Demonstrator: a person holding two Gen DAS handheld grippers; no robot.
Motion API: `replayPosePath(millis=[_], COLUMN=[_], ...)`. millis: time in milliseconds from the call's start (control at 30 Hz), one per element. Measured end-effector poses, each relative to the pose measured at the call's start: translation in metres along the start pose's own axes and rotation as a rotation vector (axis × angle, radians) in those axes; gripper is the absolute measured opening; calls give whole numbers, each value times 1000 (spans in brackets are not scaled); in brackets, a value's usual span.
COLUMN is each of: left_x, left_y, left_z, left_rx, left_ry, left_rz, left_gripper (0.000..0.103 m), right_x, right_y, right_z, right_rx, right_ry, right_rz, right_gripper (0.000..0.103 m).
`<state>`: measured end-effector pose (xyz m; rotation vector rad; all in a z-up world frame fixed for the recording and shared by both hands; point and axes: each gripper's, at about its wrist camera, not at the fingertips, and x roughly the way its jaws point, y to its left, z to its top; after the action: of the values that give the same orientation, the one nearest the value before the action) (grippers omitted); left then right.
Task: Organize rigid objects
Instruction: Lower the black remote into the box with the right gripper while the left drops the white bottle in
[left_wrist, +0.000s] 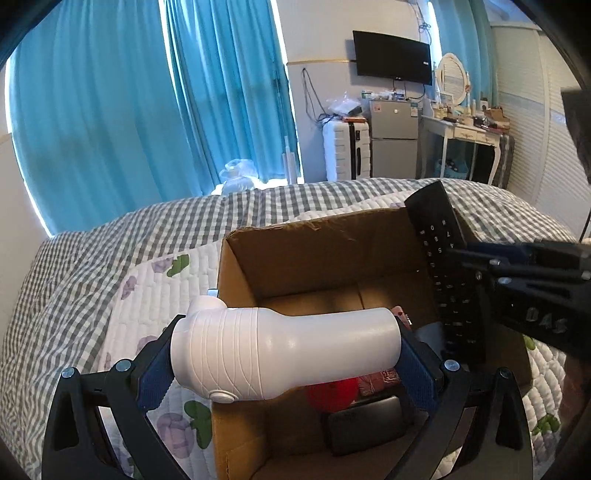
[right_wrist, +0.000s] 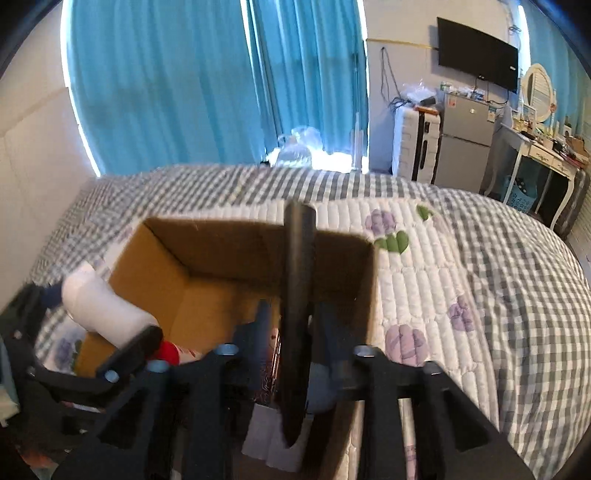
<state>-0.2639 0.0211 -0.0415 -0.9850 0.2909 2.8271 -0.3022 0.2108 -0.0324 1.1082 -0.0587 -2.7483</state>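
The left tool (left_wrist: 284, 363) clamps a white ribbed plastic bottle (left_wrist: 280, 354) over the open brown cardboard box (left_wrist: 314, 251) on the bed. The right tool (right_wrist: 295, 325), pads apart, loosely brackets a black remote control (right_wrist: 297, 295); it could topple outside.

Left gripper (left_wrist: 284, 354) clamped — right gripper (right_wrist: 291, 325) loosened.

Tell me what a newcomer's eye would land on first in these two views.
First, the white bottle lying crosswise in the left claw, held over the near left corner of the open cardboard box on the bed. Next, the black remote control standing on end between the right claw's fingers, above the box's right side. Behind, bright blue curtains fill the wall.
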Motion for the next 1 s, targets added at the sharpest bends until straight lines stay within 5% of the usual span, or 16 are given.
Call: replayPosePath(millis=[400, 767, 1000], left_x=[-14, -13, -14], left_y=[-14, -28, -32], left_z=[9, 6, 3], left_rx=[5, 66, 71], left_ry=[40, -67, -72], left_rz=[-116, -141, -136], left_gripper=[103, 103, 103], right_x=[-58, -16, -16], right_y=[12, 13, 14], right_z=[15, -2, -7], right_rx=[-34, -67, -63], right_ry=[-57, 97, 82], right_rz=[46, 173, 146], right_gripper=[72, 72, 72])
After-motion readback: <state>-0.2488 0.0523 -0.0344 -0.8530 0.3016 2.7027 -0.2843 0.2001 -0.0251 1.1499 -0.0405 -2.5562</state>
